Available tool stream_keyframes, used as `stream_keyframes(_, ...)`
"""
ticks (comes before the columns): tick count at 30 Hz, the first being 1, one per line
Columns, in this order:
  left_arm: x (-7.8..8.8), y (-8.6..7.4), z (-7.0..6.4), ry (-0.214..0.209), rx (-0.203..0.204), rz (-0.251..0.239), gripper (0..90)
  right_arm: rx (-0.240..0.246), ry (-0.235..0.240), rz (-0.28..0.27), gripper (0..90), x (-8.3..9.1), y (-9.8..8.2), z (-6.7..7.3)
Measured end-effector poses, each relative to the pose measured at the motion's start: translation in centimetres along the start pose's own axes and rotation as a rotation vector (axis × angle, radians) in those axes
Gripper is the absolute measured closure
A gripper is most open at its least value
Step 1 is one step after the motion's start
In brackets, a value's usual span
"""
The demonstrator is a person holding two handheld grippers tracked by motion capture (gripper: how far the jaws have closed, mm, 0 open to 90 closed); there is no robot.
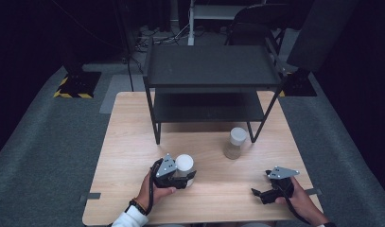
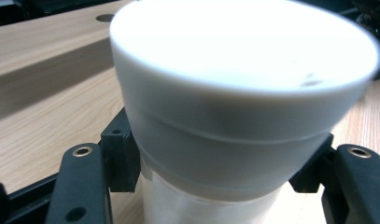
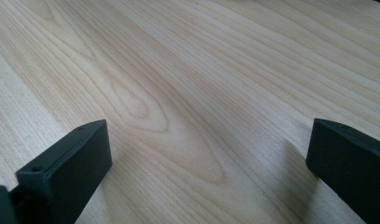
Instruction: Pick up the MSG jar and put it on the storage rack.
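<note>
Clamping just below the white lid, the left gripper [image 1: 184, 176] holds a clear jar [image 1: 184, 166] upright between its two jaws, on the wooden table [image 1: 128, 142] near the person's edge. A second lidded jar [image 1: 235, 143] stands well apart, beyond and to its right, before the black shelf rack [image 1: 209, 85]. The right gripper [image 3: 206, 154] rests with jaws wide apart over bare wood. The grip sits high, so a quick lift could swing the jar's body or slip it free.

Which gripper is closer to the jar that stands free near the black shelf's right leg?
Right, though narrowly. The right gripper rests open on the table, nearer the viewer and to the right of the free jar. The left gripper, shut on another jar, is to its left.
</note>
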State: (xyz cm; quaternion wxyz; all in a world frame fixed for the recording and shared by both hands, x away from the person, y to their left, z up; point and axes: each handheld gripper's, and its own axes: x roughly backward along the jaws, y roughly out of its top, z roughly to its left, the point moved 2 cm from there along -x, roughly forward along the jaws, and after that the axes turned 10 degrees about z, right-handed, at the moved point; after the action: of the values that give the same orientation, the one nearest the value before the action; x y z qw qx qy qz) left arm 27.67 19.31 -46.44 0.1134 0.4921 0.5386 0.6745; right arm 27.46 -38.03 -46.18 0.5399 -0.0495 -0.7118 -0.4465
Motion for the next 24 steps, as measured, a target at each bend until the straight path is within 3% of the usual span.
stream_keyframes(8,0.1,0.6,-0.3,0.010,-0.017,0.018,34.8,0.000,0.000,0.000,0.0,0.0,0.0,0.0)
stream_keyframes(17,0.2,1.3,-0.4,0.027,0.002,0.044,34.9,-0.001,0.000,-0.001,0.0,0.0,0.0,0.0)
stream_keyframes(24,0.5,1.5,0.0,0.017,0.007,0.040,34.9,-0.001,0.000,0.000,0.0,0.0,0.0,0.0)
